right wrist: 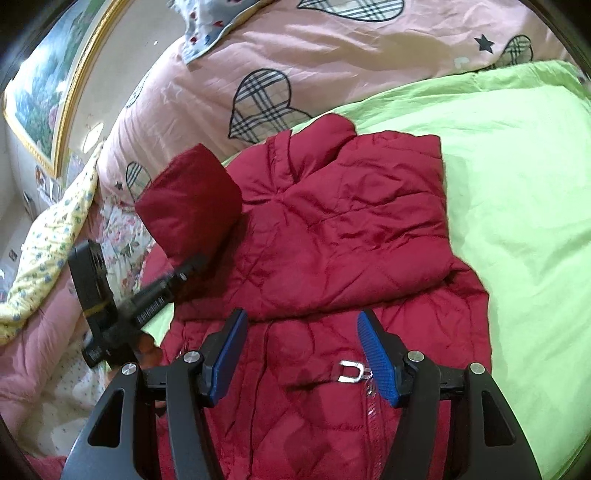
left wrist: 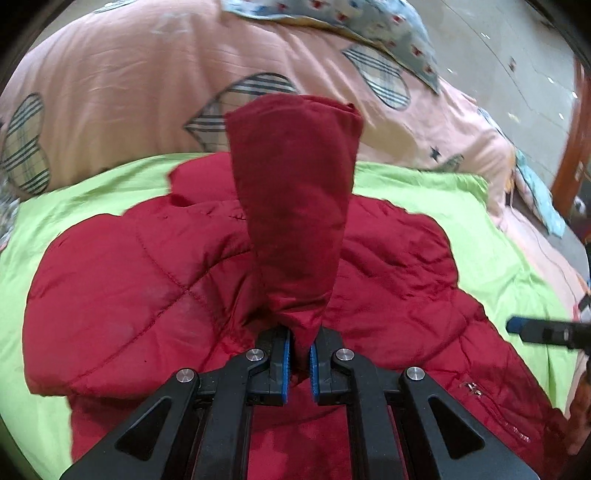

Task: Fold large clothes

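Two tools: left tool (left wrist: 301, 356) pinches the soft, puffy red jacket (right wrist: 332, 229) by its sleeve (left wrist: 295, 206); right tool (right wrist: 301, 356) hangs spread, empty, near the slippery zipper front.

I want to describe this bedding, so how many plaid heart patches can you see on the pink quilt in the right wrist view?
4: one plaid heart patch above the red quilted jacket, one at top, one right, one partly hidden lower left. More may be hidden.
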A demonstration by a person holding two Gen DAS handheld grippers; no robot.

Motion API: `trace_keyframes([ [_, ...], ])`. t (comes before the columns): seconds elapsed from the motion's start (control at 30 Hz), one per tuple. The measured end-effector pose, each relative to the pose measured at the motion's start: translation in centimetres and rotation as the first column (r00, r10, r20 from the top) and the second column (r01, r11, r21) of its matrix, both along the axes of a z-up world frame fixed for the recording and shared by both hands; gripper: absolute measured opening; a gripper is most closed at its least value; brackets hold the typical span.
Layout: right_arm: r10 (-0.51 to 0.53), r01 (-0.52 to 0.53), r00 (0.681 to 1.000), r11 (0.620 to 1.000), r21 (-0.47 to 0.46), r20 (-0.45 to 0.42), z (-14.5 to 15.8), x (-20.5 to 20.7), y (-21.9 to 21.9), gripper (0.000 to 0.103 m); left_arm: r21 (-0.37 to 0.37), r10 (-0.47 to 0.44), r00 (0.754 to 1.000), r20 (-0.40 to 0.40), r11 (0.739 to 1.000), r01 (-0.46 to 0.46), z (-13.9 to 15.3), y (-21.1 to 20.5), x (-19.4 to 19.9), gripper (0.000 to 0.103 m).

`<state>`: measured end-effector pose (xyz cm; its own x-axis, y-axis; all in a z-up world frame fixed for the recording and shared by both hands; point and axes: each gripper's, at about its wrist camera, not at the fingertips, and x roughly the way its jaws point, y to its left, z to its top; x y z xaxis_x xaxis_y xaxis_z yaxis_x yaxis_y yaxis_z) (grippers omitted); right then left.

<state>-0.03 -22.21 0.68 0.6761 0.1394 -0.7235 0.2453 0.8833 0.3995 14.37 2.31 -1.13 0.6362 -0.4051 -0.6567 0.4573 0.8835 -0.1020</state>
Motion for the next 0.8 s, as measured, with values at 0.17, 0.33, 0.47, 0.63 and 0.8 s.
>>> trace_keyframes([
  [0.17, -0.051, 0.049, 0.999, 0.996, 0.076, 0.018, -0.4, 0.6, -2.5, 0.064, 0.082, -0.056, 0.998, 0.005, 0.995, 0.055, -2.5, -5.6, 1.0, 0.008],
  [0.33, -0.105, 0.093, 0.993, 0.979, 0.183, 0.056, -0.4, 1.4, -4.9, 0.064, 0.172, -0.075, 0.997, 0.02, 0.982, 0.071, -4.5, -9.5, 1.7, 0.008],
  [0.47, -0.106, 0.089, 0.992, 0.97, 0.224, 0.062, -0.6, 2.9, -5.7, 0.064, 0.181, -0.071, 0.997, 0.03, 0.981, 0.065, -4.8, -10.1, 2.0, 0.008],
  [0.63, -0.09, 0.071, 0.995, 0.954, 0.292, 0.052, -1.7, 5.1, -6.0, 0.064, 0.206, -0.075, 0.996, 0.051, 0.977, 0.063, -5.4, -11.2, 2.1, 0.008],
  [0.8, -0.063, 0.045, 0.997, 0.935, 0.352, 0.041, -3.0, 7.3, -5.8, 0.064, 0.199, -0.075, 0.996, 0.038, 0.978, 0.066, -5.7, -11.6, 1.9, 0.008],
])
